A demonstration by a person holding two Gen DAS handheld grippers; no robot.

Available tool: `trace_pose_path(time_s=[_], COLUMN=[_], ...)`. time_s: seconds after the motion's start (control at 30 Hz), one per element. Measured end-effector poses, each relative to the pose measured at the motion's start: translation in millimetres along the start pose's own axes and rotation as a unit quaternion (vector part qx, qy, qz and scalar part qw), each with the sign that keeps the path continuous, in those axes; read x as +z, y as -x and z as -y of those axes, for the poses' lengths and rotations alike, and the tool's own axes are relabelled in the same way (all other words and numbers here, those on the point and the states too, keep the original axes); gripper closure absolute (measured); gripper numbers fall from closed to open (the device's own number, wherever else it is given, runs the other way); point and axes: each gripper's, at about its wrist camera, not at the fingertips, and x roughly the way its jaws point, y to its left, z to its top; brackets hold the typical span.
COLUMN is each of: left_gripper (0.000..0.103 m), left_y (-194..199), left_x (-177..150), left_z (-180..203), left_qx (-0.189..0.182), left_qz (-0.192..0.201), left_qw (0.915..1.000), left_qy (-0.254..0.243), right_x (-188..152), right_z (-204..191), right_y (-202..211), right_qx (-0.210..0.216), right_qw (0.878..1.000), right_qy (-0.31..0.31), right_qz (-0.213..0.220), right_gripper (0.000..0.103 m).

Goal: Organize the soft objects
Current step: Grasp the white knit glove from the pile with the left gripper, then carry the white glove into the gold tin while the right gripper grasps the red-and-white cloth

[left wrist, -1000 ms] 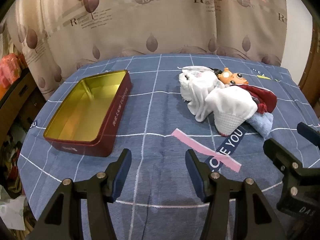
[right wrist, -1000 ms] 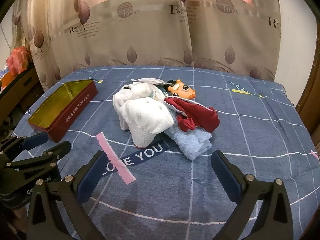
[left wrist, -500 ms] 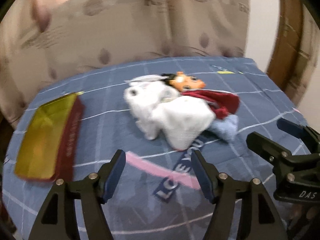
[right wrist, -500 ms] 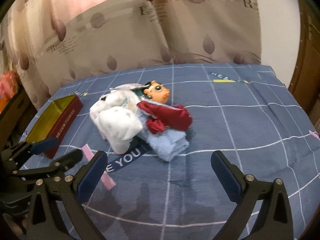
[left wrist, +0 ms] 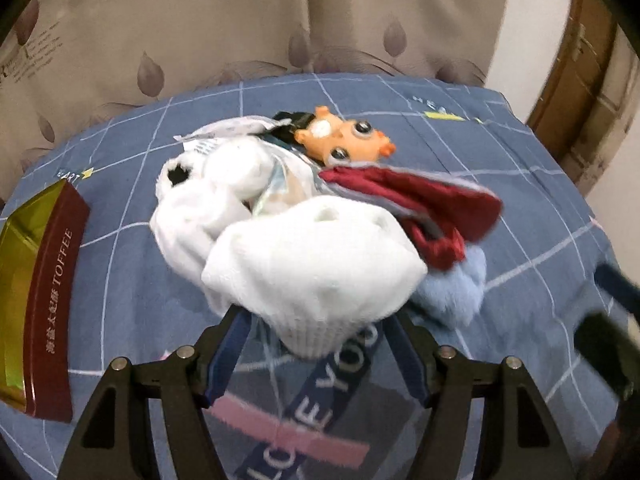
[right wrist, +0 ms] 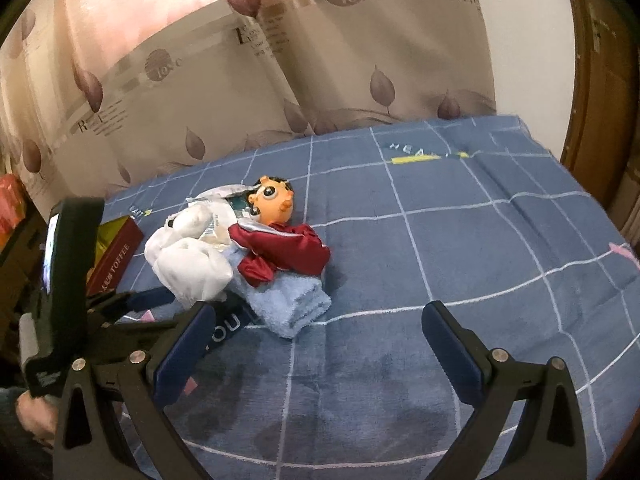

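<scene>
A heap of soft things lies on the blue checked cloth: a white sock (left wrist: 320,268) in front, more white fabric (left wrist: 192,208) behind it, a dark red cloth (left wrist: 420,200), a folded light blue towel (left wrist: 456,296) and a doll with an orange head (left wrist: 344,140). My left gripper (left wrist: 316,344) is open, its fingers on either side of the sock's near end. My right gripper (right wrist: 320,344) is open and empty, nearer than the towel (right wrist: 292,300). The heap also shows in the right wrist view, with the sock (right wrist: 192,272) and doll (right wrist: 274,200).
An open dark red toffee tin (left wrist: 36,300) with a gold inside lies at the left; it also shows in the right wrist view (right wrist: 116,252). A patterned curtain (left wrist: 240,20) hangs behind the bed. A wooden door frame (left wrist: 580,80) stands at the right.
My left gripper has swung right from the tin and moved forward up to the white sock. My right gripper has turned right and moved a little closer to the heap.
</scene>
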Motion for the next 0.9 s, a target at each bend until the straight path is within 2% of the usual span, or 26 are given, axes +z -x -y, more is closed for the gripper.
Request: trace_pose_path(time_s=[0.2,0.27,0.3,0.33,0.43,0.63,0.9], left_gripper=[0.034,0.049,0.063,0.069,0.073,0.074,0.074], left_y=[-9.8,-8.8,-7.2,-6.8,-2.5,22.8,65.7], left_x=[17.1,17.8,16.8,15.9,13.7,5.1,-0.2], left_z=[-10.5,-11.2,-12.3,-12.6,-15.4,-25.3,-67.2], left_qx=[-0.013,-0.012,-0.009,-0.006,-0.008,-0.022,-0.001], left_qz=[0.001,0.005,0.011,0.01,0.01,0.018,0.045], left_qw=[0.9996,0.9997,0.9998,0.9999,0.9999,0.9995,0.9979], left_qy=[0.025,0.02,0.017,0.012,0.01,0.013,0.047], right_x=[-0.7,-0.6,-0.9,-0.9,-1.2,-1.2,-2.5], right_z=[3.9,6.2,7.3,8.3,9.8,10.5,4.8], right_y=[-6.3,-7.0,-7.1,-7.5,-8.6,-9.8,-10.7], right_qx=[0.011,0.013,0.013,0.012,0.012,0.011,0.011], right_qw=[1.0,1.0,1.0,1.0,1.0,1.0,1.0], right_qy=[-0.004,-0.008,-0.01,-0.012,-0.016,-0.012,0.002], right_qz=[-0.012,-0.014,-0.014,-0.015,-0.018,-0.018,-0.02], right_gripper=[0.0,0.0,0.0,0.0,0.0,0.0,0.0])
